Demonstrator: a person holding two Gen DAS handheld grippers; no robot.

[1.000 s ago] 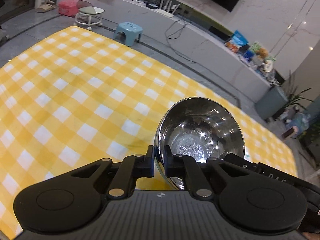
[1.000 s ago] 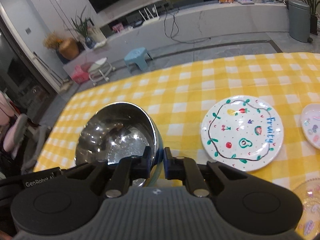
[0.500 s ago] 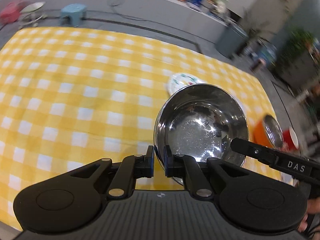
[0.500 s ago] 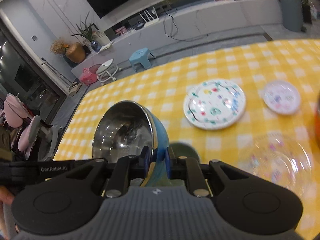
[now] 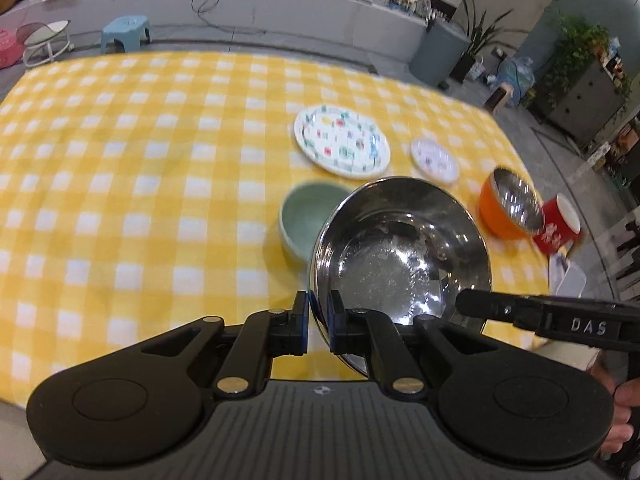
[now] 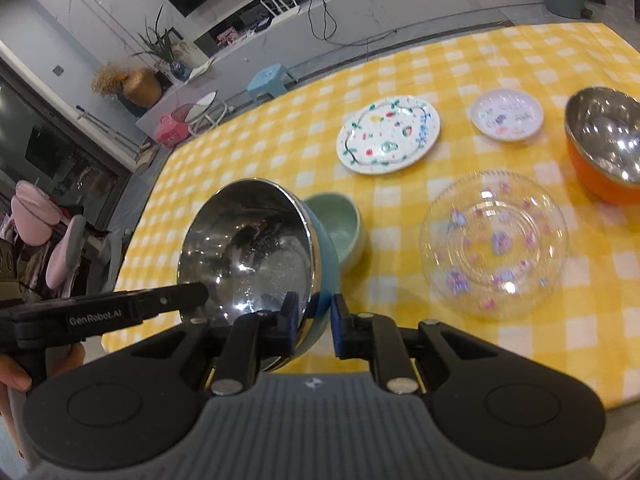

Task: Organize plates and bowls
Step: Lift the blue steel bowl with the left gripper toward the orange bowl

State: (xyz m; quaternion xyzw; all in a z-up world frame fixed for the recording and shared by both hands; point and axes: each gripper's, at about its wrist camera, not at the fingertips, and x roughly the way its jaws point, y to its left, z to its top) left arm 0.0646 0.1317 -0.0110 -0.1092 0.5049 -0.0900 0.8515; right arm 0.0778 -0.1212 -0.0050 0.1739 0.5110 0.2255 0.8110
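A steel bowl with a blue outside [image 5: 400,264] [image 6: 248,252] hangs tilted above the yellow checked tablecloth [image 5: 140,184]. My left gripper [image 5: 318,316] is shut on its near rim. My right gripper [image 6: 314,316] is shut on the opposite rim, one pad inside and one on the blue wall. Just behind the bowl stands a pale green bowl [image 5: 306,220] [image 6: 340,220]. Farther off lie a large painted plate [image 5: 342,142] [image 6: 388,136] and a small patterned plate [image 5: 435,160] [image 6: 507,116]. An orange bowl with a steel inside [image 5: 508,208] [image 6: 604,148] stands at the right.
A clear glass plate with purple flowers [image 6: 494,244] lies right of the green bowl. A red cup [image 5: 558,226] stands beside the orange bowl near the table's right edge. A person's hands hold both gripper handles. Stools and a low ledge lie beyond the table.
Both grippers have carried the steel bowl across the table toward the other dishes. The green bowl, the orange bowl and the glass plate have come into view.
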